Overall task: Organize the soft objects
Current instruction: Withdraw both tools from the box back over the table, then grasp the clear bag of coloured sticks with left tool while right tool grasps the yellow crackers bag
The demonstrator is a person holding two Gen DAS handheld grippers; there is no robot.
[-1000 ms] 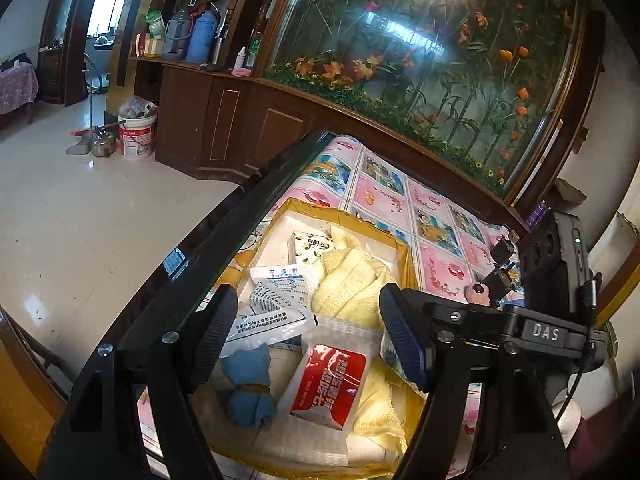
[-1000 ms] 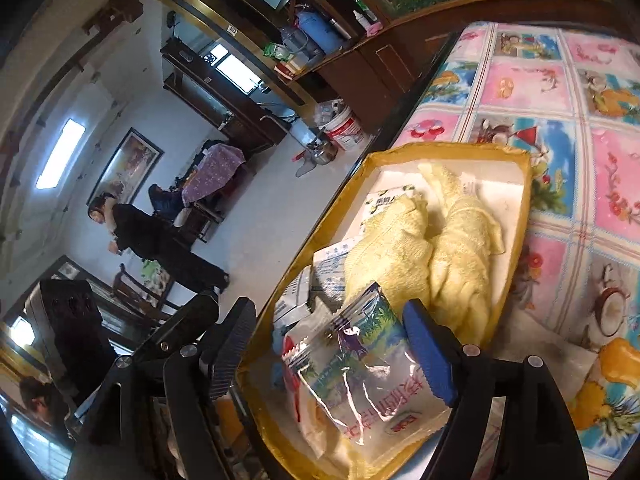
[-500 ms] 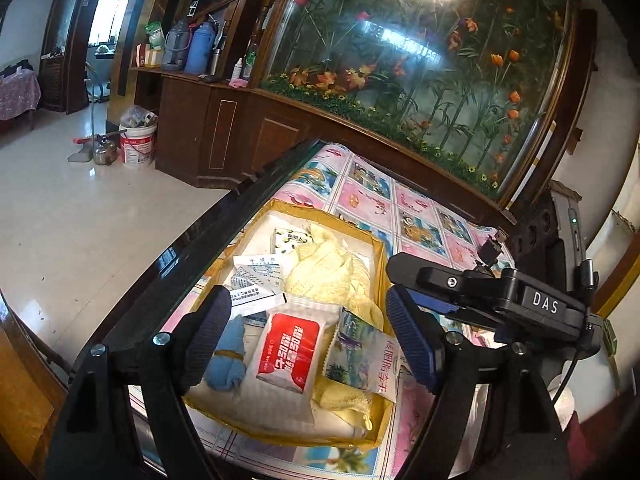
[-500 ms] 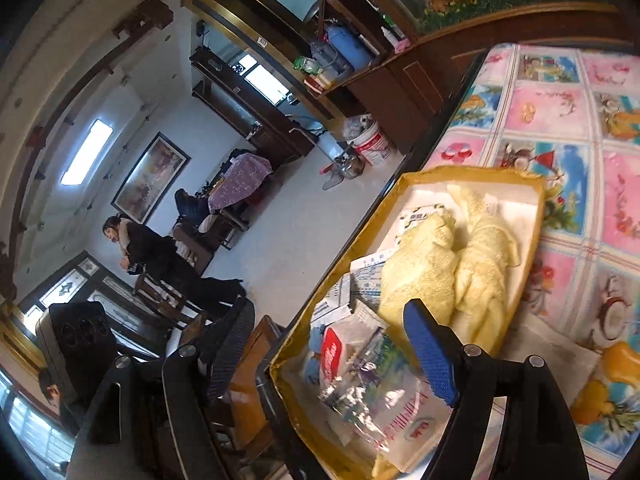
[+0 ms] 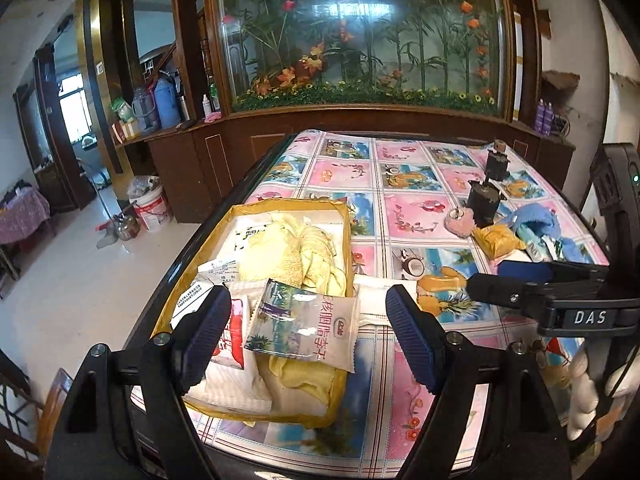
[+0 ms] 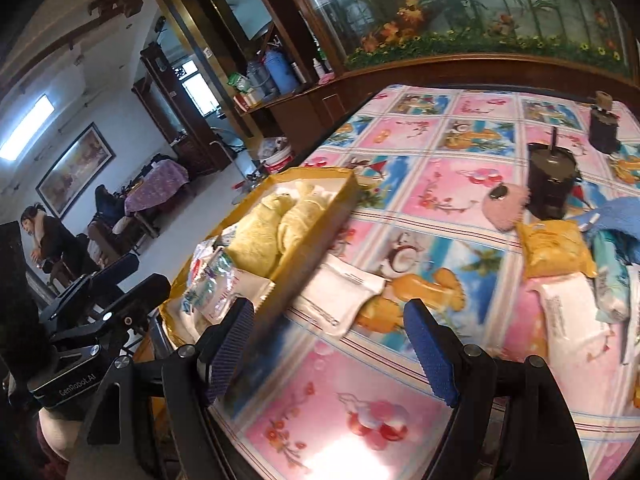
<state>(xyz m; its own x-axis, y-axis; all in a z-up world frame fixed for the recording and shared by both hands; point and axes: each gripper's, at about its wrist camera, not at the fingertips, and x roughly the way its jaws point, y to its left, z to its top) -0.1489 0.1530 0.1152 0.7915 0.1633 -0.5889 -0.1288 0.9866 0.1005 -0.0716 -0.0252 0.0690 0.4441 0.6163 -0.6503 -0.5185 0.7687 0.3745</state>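
Behind the table a large glass panel painted with flowers and bamboo is filling the wall, and a patterned tablecloth (image 5: 400,184) is covering the table. Near its left edge a yellow tray (image 5: 346,240) is holding the sorted soft things: folded yellow towels (image 5: 288,248), a red-and-white packet (image 5: 234,336) and, lying on top at the tray's near end, a clear printed pouch (image 5: 304,324).

Compared with a second ago, that pouch is no longer between the right gripper's (image 6: 332,344) fingers; it is now resting in the tray, and the right gripper is swinging away over the cloth, spread wide with nothing in it. The left gripper (image 5: 308,336) has pulled back from the tray too and is hovering at its near end, likewise released and empty.

That looks like one drop-off finished. What is waiting is the loose group near the right edge of the table: a yellow packet (image 6: 554,250), a blue cloth (image 6: 620,212), a pink puff (image 6: 506,206) and white wrapped packs (image 6: 576,312), while a flat white sachet (image 6: 340,296) is lying just beside the tray's right wall. Two dark jars (image 6: 550,178) are standing among them and probably are not part of the sorting. The right gripper seems to be heading for the next pick.
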